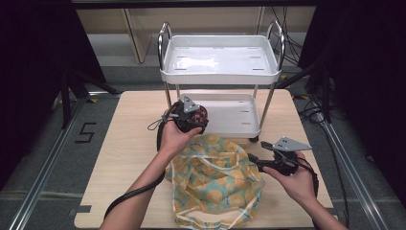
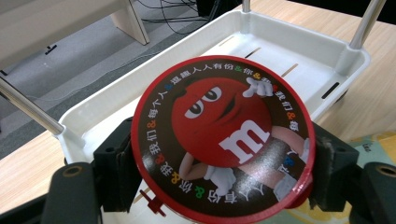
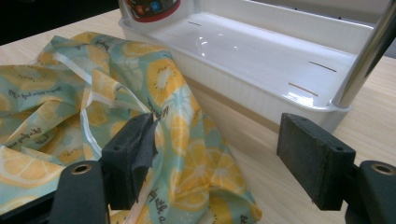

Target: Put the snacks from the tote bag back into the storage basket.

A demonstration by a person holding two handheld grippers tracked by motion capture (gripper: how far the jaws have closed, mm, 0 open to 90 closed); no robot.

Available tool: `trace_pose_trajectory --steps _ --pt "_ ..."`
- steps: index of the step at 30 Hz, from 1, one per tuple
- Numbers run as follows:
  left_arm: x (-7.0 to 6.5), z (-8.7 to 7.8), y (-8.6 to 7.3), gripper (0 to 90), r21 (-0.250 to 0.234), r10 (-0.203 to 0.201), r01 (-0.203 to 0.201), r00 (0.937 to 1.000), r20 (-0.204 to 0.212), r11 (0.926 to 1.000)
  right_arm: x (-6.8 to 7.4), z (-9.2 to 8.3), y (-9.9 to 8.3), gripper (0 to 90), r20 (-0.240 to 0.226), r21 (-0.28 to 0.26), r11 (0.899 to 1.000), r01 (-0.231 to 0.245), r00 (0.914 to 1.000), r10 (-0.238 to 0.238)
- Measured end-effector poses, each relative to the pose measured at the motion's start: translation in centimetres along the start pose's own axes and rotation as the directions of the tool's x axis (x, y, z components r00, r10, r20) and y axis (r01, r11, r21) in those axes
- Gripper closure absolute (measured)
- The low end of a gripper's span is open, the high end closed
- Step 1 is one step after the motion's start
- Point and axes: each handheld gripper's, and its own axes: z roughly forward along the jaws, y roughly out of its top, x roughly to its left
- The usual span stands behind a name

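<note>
A round red tin (image 2: 219, 140) with a red candy character on its lid is clamped by its rim between the jaws of my left gripper (image 2: 219, 156). In the high view the left gripper (image 1: 190, 119) holds the tin (image 1: 199, 114) over the near left corner of the cart's lower tray (image 1: 239, 125). A teal bag printed with yellow lemons (image 1: 215, 177) lies crumpled on the table. My right gripper (image 1: 256, 160) is at the bag's right edge. In the right gripper view it (image 3: 222, 158) stands open, its left finger (image 3: 133, 154) against the bag's (image 3: 70, 116) fabric.
A white two-tier cart stands at the table's far middle, with its upper tray (image 1: 220, 72) and chrome posts (image 1: 268, 103). The lower tray (image 3: 261, 51) is bare in the right gripper view. Bare wooden table (image 1: 129, 143) shows to the left, dark floor around it.
</note>
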Motion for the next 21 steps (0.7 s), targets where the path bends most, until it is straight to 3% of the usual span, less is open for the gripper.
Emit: trace_pose_trajectory --steps 2,3,4,6,9,10,11,12,13,15,17,19,20,21 --pt "-0.01 0.12 -0.05 25.3 -0.011 -0.007 0.007 1.0 0.001 0.9999 0.06 0.01 -0.02 29.0 -0.015 0.008 1.0 -0.017 0.9997 0.017" --pt "0.12 0.04 -0.05 25.3 0.006 0.012 -0.012 0.9999 0.0 0.9999 0.13 -0.1 0.0 29.1 -0.009 0.024 0.999 -0.023 0.9997 0.023" --pt "-0.1 0.24 -0.1 25.3 -0.016 -0.017 0.017 0.9998 0.004 0.9997 0.14 -0.05 -0.02 29.0 -0.01 0.018 1.0 -0.021 0.9997 0.021" --pt "0.12 0.17 -0.12 25.3 0.014 0.008 -0.008 1.0 -0.005 0.9999 0.34 -0.12 -0.02 29.0 -0.011 0.029 0.998 -0.046 0.9988 0.047" --pt "0.16 0.28 -0.27 25.3 0.026 -0.009 0.009 1.0 0.002 0.9996 0.26 -0.02 -0.04 29.0 -0.003 0.01 0.999 -0.031 0.9995 0.031" --pt "0.12 0.43 -0.3 25.3 0.013 -0.021 0.021 0.9997 -0.008 0.9997 0.44 -0.08 -0.04 29.1 -0.014 0.025 0.998 -0.056 0.9983 0.056" --pt "0.29 0.37 -0.3 25.3 0.026 -0.001 0.001 1.0 -0.005 0.9997 0.14 -0.05 -0.01 29.0 -0.014 0.019 1.0 -0.018 0.9997 0.018" --pt "0.36 0.41 -0.32 25.3 0.027 0.003 -0.003 1.0 -0.006 0.9996 0.09 -0.04 -0.01 29.1 -0.009 0.011 1.0 -0.01 0.9999 0.01" --pt "0.37 0.57 -0.35 25.3 0.012 -0.005 0.005 0.9999 -0.015 0.9999 0.08 -0.02 -0.02 29.0 -0.005 0.006 1.0 -0.009 0.9999 0.009" --pt "0.59 0.56 -0.41 25.3 0.029 0.009 -0.009 0.9999 -0.008 0.9995 0.09 -0.04 -0.01 29.0 -0.006 0.007 1.0 -0.009 0.9999 0.009" --pt "0.58 0.68 -0.49 25.3 0.025 -0.008 0.008 0.9998 -0.016 0.9996 0.09 -0.03 -0.02 29.1 -0.007 0.008 1.0 -0.008 0.9999 0.008" --pt "0.7 0.65 -0.57 25.3 0.035 0.007 -0.007 0.9999 -0.015 0.9994 0.26 -0.07 -0.01 29.0 -0.021 0.027 0.999 -0.034 0.9992 0.035" --pt "0.72 0.69 -0.63 25.3 0.035 0.007 -0.007 0.9999 -0.014 0.9994 0.3 -0.06 -0.05 29.0 -0.005 0.017 0.999 -0.032 0.9995 0.032" --pt "0.52 0.93 -0.72 25.3 0.008 -0.025 0.025 0.9995 -0.019 0.9997 0.24 0.09 -0.08 29.0 -0.007 0.002 1.0 -0.02 0.9998 0.02"
